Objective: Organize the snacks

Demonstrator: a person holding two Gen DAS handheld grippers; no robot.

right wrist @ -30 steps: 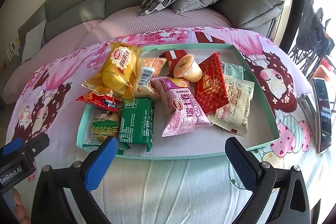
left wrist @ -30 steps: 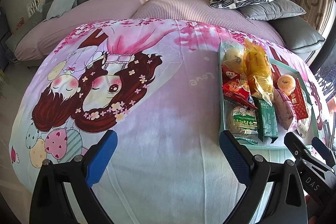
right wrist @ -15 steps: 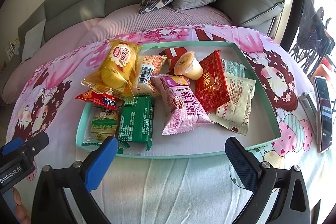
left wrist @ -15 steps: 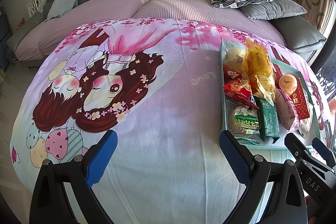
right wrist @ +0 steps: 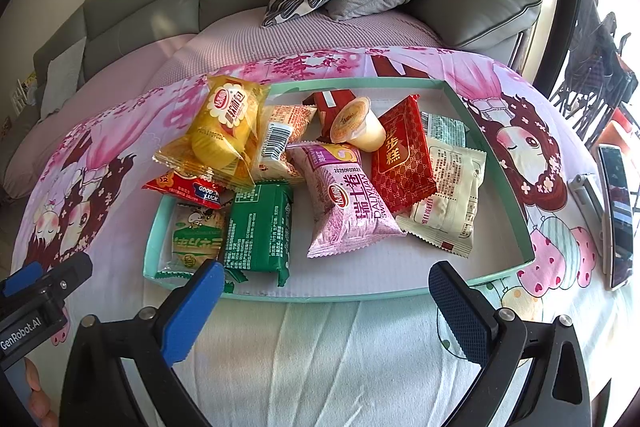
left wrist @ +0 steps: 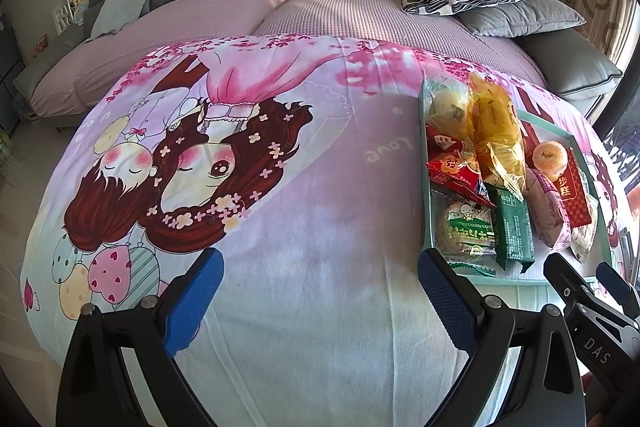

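Both the left gripper (left wrist: 318,285) and the right gripper (right wrist: 322,287) hover wide apart and empty over a worktop draped in a pink cartoon cloth (left wrist: 304,187) printed "Love". Just ahead of the right gripper, a teal tray (right wrist: 496,147) holds the snacks: a green packet (right wrist: 258,231), a pink "DALIYUAN" Swiss roll (right wrist: 346,203) and a red "GOOD LUCK" pack (right wrist: 188,187). A phone (right wrist: 618,219) lies right of the tray. Behind stands a grey sofa (right wrist: 152,3) with cushions.
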